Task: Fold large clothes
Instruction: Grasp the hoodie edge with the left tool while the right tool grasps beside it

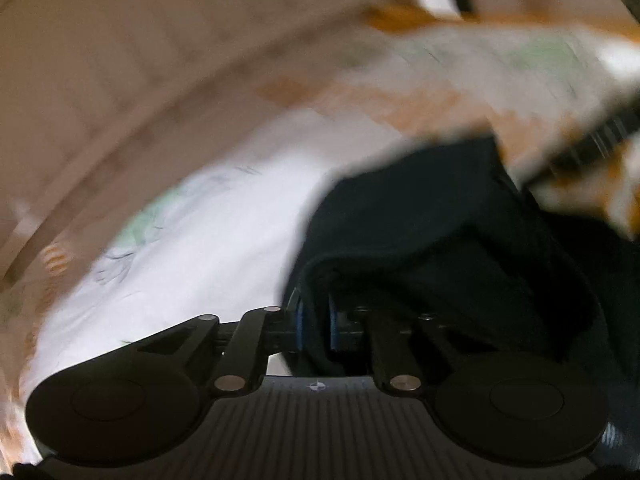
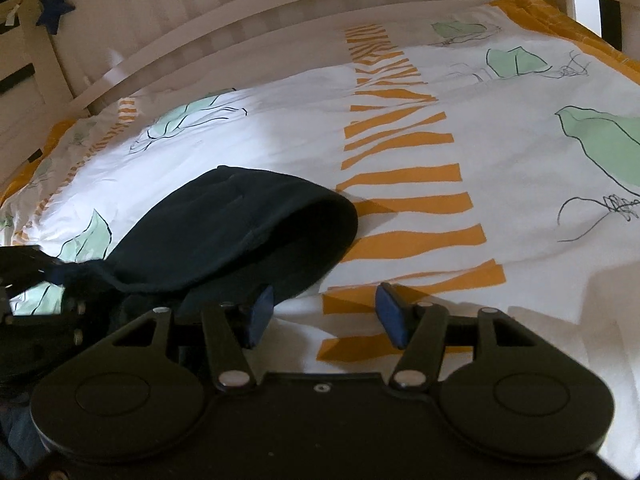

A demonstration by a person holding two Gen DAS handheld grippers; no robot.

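Left gripper (image 1: 316, 330) clamps dark garment (image 2: 240, 232) (blurred); right gripper (image 2: 324, 312) spread wide, holding nothing.

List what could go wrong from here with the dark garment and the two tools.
1. The left tool pinches only a thin fold of the garment; a fast swing, hinted at by that view's blur, might pull it free.
2. The right tool is open and holds nothing, so the garment's rounded end may sag or fold unevenly.
3. The right tool hovers low over the duvet and might catch it.
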